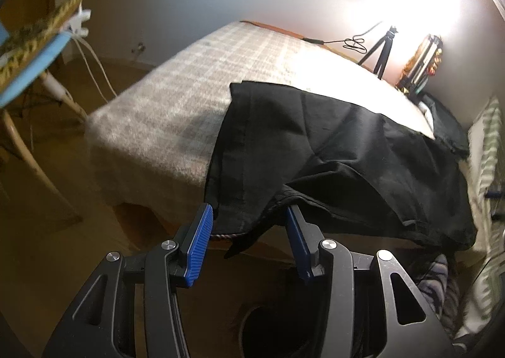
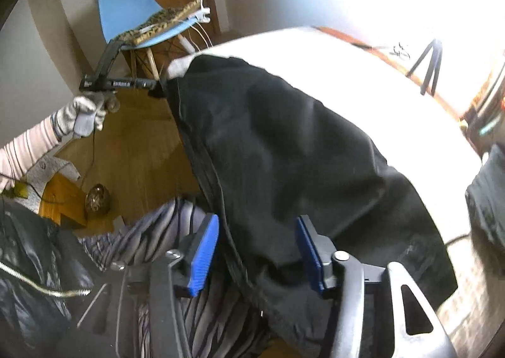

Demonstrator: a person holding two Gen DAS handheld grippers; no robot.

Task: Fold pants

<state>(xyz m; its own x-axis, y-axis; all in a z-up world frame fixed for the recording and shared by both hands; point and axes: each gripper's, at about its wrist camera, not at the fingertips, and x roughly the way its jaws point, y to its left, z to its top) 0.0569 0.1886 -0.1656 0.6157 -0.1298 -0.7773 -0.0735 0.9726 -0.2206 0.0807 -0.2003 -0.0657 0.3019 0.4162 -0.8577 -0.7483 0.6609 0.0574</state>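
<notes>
Black pants (image 1: 331,162) lie across a table covered with a pale checked blanket (image 1: 176,99), their near edge hanging over the table's front. My left gripper (image 1: 249,219) is open, its blue pads on either side of the hanging edge, nothing clamped. In the right wrist view the pants (image 2: 284,153) drape over the table's near edge. My right gripper (image 2: 257,231) is open with the cloth lying between its blue pads (image 2: 202,257). The left gripper (image 2: 120,83) shows at the pants' far corner, held by a gloved hand (image 2: 79,115).
A blue chair (image 2: 132,11) with a woven mat and a clip lamp stands beyond the table. A tripod (image 1: 382,49) and a cable stand at the far table edge by the bright wall. Another dark garment (image 1: 445,124) lies at the right. Wooden floor is below.
</notes>
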